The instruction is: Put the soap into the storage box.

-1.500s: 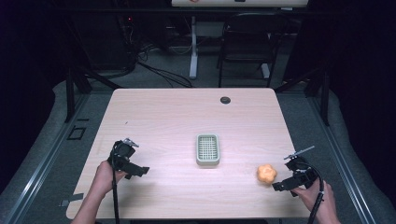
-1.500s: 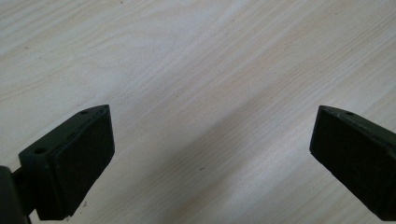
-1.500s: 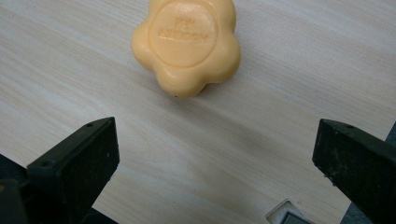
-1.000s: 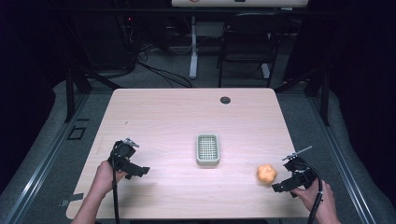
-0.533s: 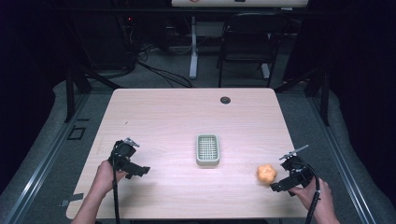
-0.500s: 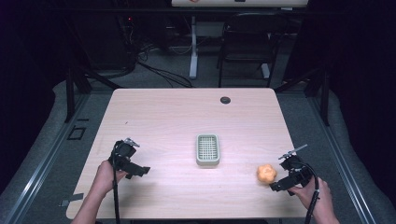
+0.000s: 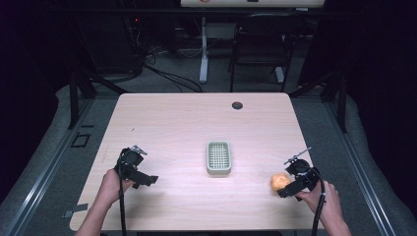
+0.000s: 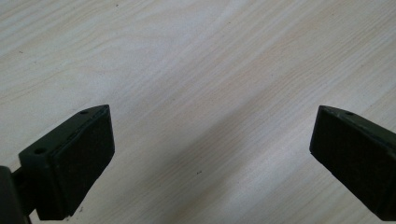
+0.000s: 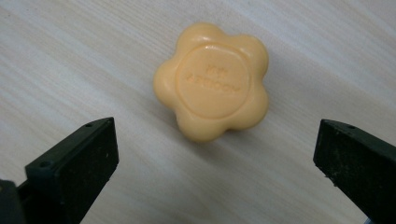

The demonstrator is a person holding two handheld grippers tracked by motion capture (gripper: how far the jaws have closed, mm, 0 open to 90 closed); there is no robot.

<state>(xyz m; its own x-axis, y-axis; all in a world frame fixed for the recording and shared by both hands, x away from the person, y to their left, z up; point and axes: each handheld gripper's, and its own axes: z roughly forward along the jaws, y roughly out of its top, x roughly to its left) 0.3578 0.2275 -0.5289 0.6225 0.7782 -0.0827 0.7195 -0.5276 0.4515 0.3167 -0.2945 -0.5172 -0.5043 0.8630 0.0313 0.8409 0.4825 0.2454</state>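
right gripper (image 9: 215,158) jaws wide, just short of soap (image 9: 212,80) | soap flat on worktop (image 7: 172,123) near right edge, front | left gripper (image 8: 210,154) wide, empty, front-left | risk: smooth rounded lobes may slip out if jaws close off-centre

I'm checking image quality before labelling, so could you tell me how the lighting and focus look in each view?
High view: table evenly lit, surroundings dark, picture soft. Right gripper view: soap fairly sharp with a soft shadow beneath, its embossed lettering too blurred to read. Left gripper view: wood grain clear, no glare.
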